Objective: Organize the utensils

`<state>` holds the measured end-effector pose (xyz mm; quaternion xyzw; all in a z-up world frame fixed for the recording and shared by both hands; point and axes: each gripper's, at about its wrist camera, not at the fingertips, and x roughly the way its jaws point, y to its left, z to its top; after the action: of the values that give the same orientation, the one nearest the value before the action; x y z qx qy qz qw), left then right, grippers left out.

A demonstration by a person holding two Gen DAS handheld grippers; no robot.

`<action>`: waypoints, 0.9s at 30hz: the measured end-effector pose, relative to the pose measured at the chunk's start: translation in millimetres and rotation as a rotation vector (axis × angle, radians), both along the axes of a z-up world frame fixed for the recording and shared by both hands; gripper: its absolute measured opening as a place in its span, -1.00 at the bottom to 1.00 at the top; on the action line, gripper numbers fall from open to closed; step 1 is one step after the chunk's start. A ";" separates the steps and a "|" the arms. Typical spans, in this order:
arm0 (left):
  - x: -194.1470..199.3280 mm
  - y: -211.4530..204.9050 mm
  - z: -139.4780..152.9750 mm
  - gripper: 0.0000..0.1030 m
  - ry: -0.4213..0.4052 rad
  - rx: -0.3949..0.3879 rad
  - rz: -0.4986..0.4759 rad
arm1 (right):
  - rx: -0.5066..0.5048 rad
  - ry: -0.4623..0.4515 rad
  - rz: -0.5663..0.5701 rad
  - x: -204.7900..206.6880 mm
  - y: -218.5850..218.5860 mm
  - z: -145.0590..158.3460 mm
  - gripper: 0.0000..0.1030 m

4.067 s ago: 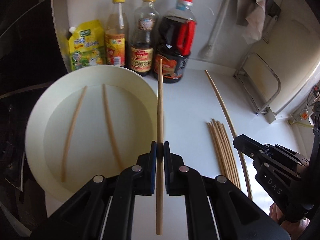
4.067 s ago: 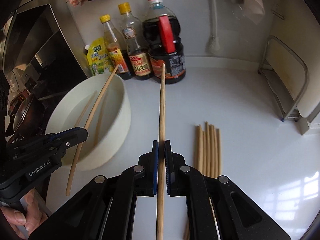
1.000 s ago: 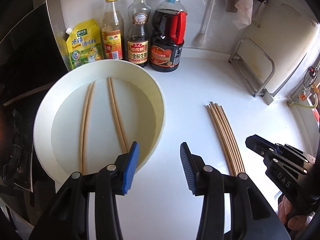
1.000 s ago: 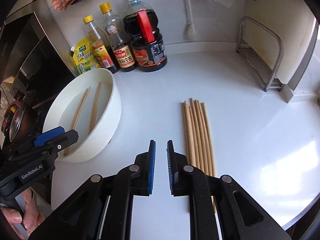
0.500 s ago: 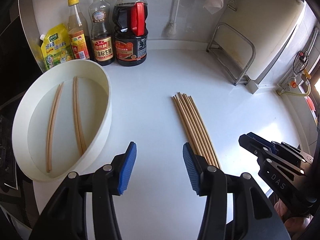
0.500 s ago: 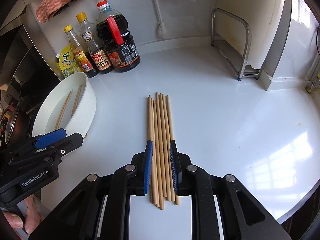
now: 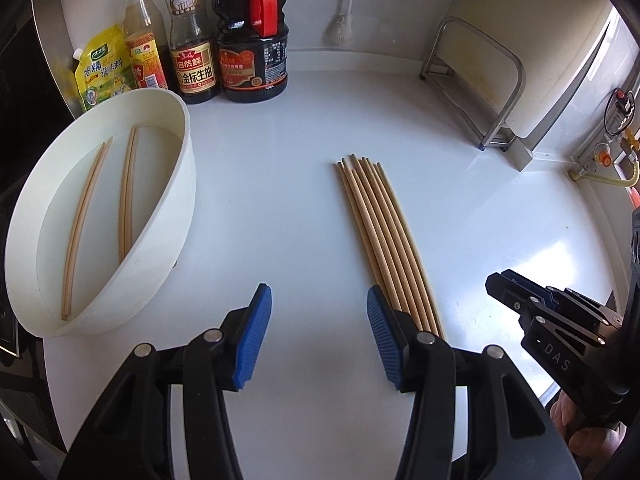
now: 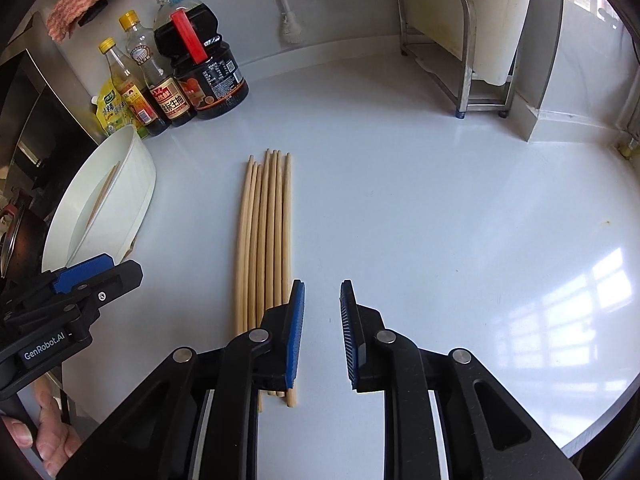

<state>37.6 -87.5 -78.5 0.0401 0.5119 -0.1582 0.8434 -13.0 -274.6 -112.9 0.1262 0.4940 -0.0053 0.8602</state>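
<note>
Your left gripper (image 7: 316,320) jaws wide, empty, right gripper (image 8: 322,328) jaws just opening, empty, chopstick bundle (image 8: 266,236) mid-table, four chopsticks in white bowl (image 7: 176,216) at table's left edge.

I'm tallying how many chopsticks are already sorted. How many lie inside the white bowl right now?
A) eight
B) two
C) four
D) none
C: the left wrist view shows two side-by-side pairs of chopsticks lying in the white bowl, four in all, while the other chopsticks lie in a bundle on the counter.
</note>
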 end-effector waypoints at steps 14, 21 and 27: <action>6.5 -1.5 -31.8 0.14 0.030 0.020 0.065 | -0.001 0.009 0.093 23.7 12.3 -31.3 -0.55; 10.9 4.3 -38.6 0.19 0.042 0.002 0.092 | -0.033 0.013 0.124 30.8 19.5 -36.1 -0.54; 12.4 1.0 -39.0 0.19 0.038 -0.016 0.088 | -0.072 0.024 0.143 33.3 24.7 -40.3 -0.53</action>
<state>50.1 -86.5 -117.5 0.0079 0.5280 -0.1258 0.8399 20.4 -249.9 -153.2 0.0598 0.5117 0.0368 0.8563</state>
